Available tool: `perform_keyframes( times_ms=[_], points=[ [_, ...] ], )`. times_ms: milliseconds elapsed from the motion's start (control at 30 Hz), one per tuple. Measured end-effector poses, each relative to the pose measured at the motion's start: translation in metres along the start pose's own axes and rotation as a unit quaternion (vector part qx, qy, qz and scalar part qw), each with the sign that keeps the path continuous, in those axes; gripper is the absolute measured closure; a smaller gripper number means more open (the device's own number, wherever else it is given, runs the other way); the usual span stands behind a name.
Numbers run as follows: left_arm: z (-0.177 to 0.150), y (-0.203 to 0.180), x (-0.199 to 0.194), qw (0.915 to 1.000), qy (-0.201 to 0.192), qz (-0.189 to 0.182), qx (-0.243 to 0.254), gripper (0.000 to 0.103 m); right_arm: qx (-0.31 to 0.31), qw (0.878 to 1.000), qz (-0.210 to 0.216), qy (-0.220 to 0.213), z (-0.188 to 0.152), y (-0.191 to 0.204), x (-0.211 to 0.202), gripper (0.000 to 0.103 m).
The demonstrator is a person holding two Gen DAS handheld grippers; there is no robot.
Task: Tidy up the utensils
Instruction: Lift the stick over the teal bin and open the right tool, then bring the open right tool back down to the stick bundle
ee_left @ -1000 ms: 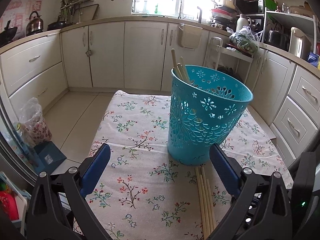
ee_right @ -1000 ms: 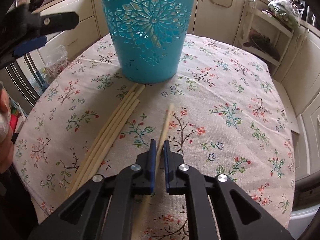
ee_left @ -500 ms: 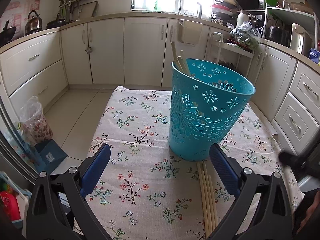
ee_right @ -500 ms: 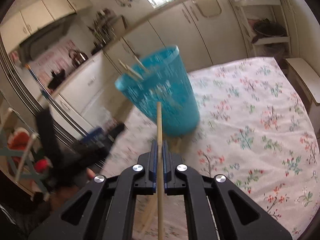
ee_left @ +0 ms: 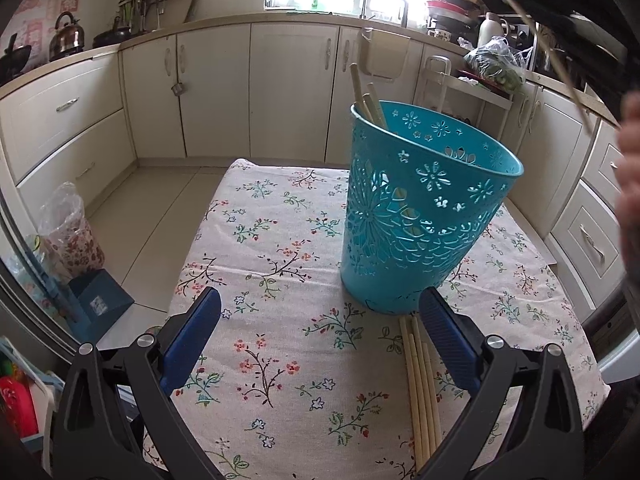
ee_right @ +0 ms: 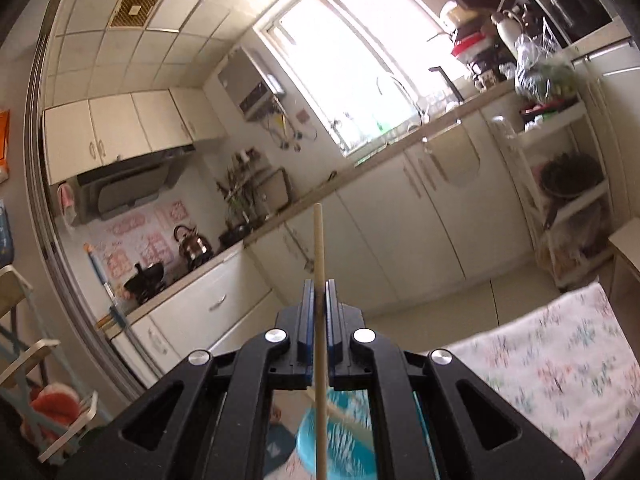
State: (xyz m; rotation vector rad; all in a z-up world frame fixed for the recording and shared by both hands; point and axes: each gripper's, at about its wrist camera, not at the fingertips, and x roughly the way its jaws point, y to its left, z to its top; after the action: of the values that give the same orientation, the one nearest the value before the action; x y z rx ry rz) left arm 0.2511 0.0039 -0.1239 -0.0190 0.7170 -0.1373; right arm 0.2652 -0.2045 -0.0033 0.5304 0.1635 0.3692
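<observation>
A teal perforated plastic basket (ee_left: 424, 216) stands on the floral tablecloth (ee_left: 280, 280) with several wooden chopsticks (ee_left: 366, 100) leaning inside. Several more chopsticks (ee_left: 420, 384) lie on the cloth in front of it. My left gripper (ee_left: 320, 340) is open and empty, low over the cloth before the basket. My right gripper (ee_right: 318, 292) is shut on one chopstick (ee_right: 318, 248), held high and nearly upright; the basket (ee_right: 340, 440) shows blurred below it. In the left wrist view the held chopstick (ee_left: 560, 68) crosses the top right.
Cream kitchen cabinets (ee_left: 280, 92) and a worktop ring the table. A kettle (ee_left: 68, 34) stands on the left counter. A plastic bag (ee_left: 68, 232) and a blue box (ee_left: 100, 300) sit on the floor left of the table. A shelf rack (ee_right: 560, 184) stands at right.
My right gripper lifted the chopstick off the cloth, swung up and now holds it high above the basket. The left gripper has stayed in place, open.
</observation>
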Motion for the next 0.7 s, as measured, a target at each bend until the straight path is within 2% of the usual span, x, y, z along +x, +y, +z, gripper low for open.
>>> perform_keyframes(
  times_ms=[167, 367, 533, 700],
  points=[
    [0.001, 0.007, 0.003, 0.9999, 0.007, -0.004, -0.011, 0.008, -0.032, 0.999, -0.04, 0.009, -0.014, -0.007, 0.038, 0.097],
    [0.002, 0.013, 0.003, 0.9997, 0.01, -0.008, -0.023, 0.008, -0.05, 0.996, -0.069, 0.041, -0.036, -0.016, 0.046, 0.097],
    [0.001, 0.015, 0.004, 0.9996, 0.01, -0.005, -0.025, 0.008, -0.074, 0.992, -0.071, 0.076, -0.056, -0.013, 0.037, 0.096],
    [-0.001, 0.016, 0.007, 0.9996, 0.012, 0.004, -0.027, 0.008, -0.092, 0.99, -0.068, 0.078, -0.059, -0.003, 0.006, 0.096]
  ],
)
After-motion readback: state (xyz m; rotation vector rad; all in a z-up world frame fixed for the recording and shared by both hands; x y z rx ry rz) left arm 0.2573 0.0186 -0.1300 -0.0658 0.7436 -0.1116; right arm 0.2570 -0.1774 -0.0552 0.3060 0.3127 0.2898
